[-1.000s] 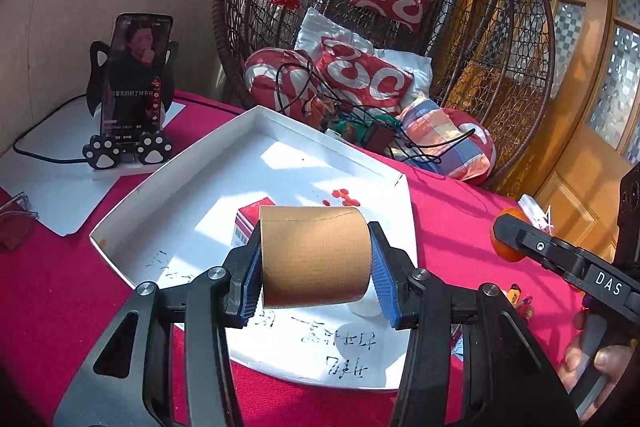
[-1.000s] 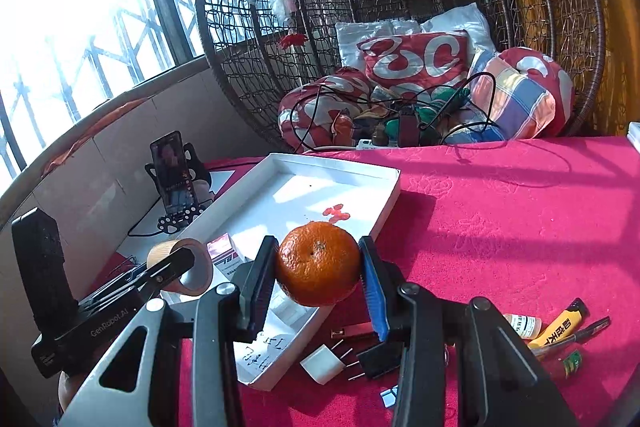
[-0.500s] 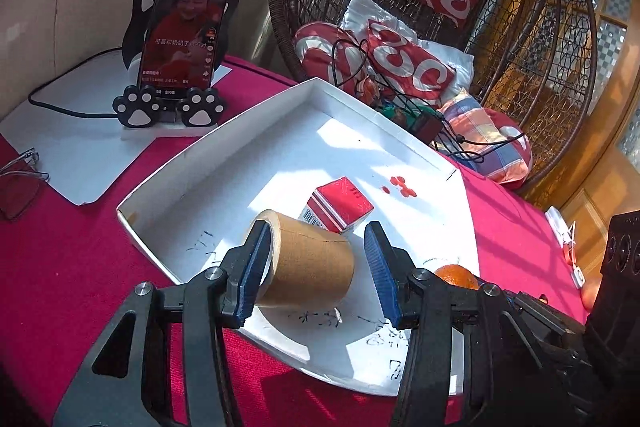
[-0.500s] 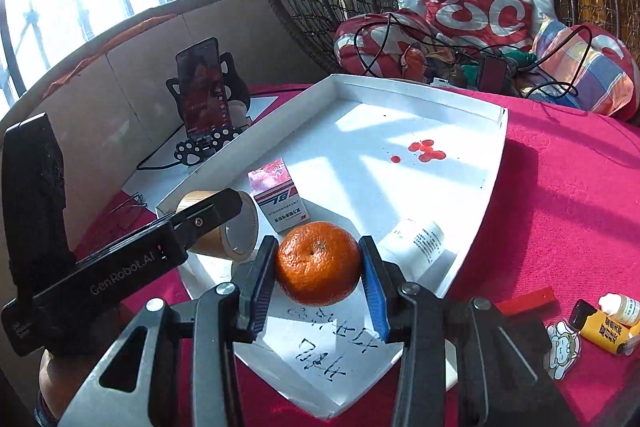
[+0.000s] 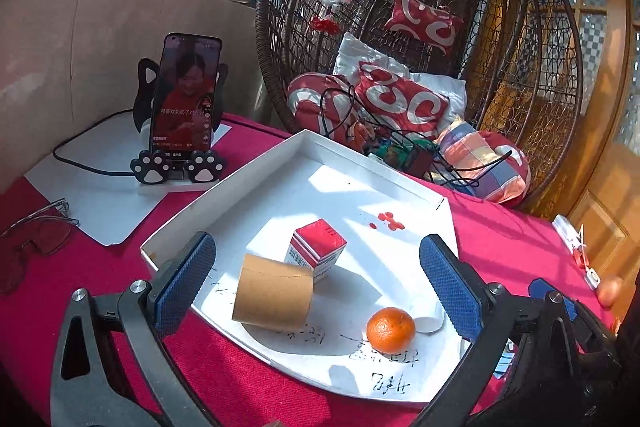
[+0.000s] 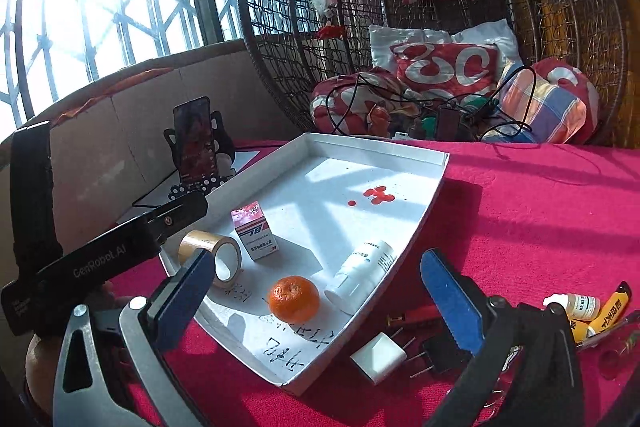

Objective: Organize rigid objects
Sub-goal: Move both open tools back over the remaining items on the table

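Both hand-held grippers, left (image 5: 316,279) and right (image 6: 318,291), are gaping wide, holding nothing. Four items are sitting in the tray (image 6: 434,183); next, I'd be approaching the plug (image 6: 378,357) squarely.

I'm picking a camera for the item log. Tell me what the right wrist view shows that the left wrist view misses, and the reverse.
Right wrist only: the white plug, small dropper bottle and yellow tube on the cloth.
Left wrist only: eyeglasses and an onion.
Both: the white tray, tape roll, red-topped box, orange and phone.
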Tool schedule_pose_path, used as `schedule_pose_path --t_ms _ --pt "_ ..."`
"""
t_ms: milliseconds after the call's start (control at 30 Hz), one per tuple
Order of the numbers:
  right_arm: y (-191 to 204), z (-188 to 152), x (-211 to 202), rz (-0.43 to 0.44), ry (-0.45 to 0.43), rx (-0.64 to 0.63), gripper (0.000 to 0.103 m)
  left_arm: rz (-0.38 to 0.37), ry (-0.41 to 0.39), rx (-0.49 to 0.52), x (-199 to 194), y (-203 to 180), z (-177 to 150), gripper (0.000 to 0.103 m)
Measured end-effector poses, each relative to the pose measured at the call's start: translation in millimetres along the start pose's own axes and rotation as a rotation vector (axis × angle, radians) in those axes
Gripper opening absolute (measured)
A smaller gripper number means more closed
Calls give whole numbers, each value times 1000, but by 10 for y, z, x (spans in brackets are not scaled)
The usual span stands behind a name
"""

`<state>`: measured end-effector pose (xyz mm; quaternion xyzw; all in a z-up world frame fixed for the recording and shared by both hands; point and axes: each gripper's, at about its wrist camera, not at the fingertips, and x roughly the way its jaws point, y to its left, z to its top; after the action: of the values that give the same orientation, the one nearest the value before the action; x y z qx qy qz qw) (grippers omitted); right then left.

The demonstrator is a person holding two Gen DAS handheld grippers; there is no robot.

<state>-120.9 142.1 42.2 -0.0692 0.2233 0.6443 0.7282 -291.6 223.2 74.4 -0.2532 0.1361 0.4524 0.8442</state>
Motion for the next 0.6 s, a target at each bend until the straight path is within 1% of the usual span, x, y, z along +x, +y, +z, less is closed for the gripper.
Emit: schedule_pose_path --t_ms 100,167,233,300,433,533,600 --pt "-184 52 -212 -20 -52 40 103 -52 -23 29 -86 -98 25 103" --pt "-347 73 -365 -40 -97 55 103 -111 -50 58 -159 -187 20 103" --pt "-534 62 -527 -58 -165 66 103 -172 -96 89 -240 -305 -9 103" --pt "-740 37 -660 -101 -197 99 103 -225 -115 134 -280 -460 -58 103" --pt "-1190 -64 -827 -192 -190 218 103 -330 -21 236 -236 -879 -206 103" --pt "-1468 -166 -917 -279 -178 271 103 -388 48 285 -173 -1133 -363 103" --pt "-1605 -216 -954 -350 -158 294 103 -411 86 314 -136 -1273 -468 103"
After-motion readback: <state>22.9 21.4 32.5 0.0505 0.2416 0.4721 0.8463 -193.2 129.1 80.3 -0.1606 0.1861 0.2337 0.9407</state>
